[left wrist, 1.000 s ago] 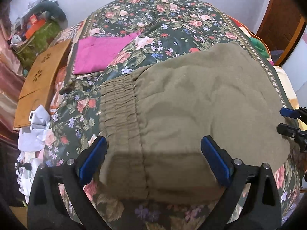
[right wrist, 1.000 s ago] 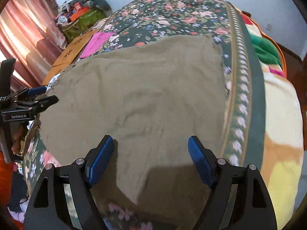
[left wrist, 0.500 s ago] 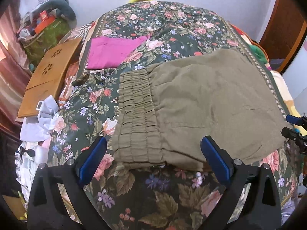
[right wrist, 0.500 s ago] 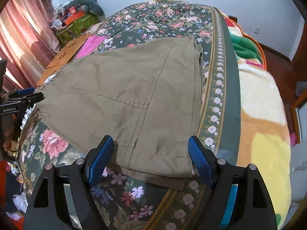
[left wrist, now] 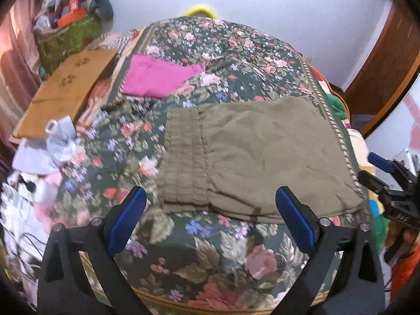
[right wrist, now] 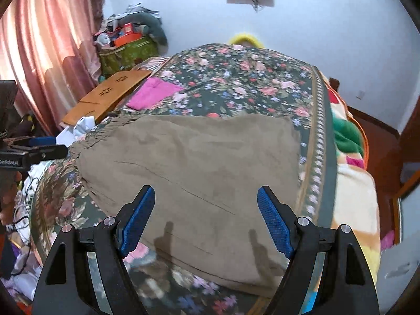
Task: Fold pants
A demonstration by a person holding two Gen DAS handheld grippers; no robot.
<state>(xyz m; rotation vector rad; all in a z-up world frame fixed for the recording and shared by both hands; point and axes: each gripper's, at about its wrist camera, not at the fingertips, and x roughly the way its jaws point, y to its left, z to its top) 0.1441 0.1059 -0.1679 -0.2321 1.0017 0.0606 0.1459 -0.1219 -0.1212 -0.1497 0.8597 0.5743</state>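
Olive-green pants lie folded flat on the floral bedspread, elastic waistband to the left. They also show in the right wrist view. My left gripper is open and empty, held back above the pants' near edge. My right gripper is open and empty, above the near part of the pants. Each gripper shows at the edge of the other's view: the right one, the left one.
A folded pink garment lies on the bed's far left. A wooden board and white cloths lie off the left side. A green bag with clutter stands by the curtain. A colourful blanket lies at the right.
Both grippers have pulled back and up from the pants, staying open. The pants now lie farther off and show whole on the bed.
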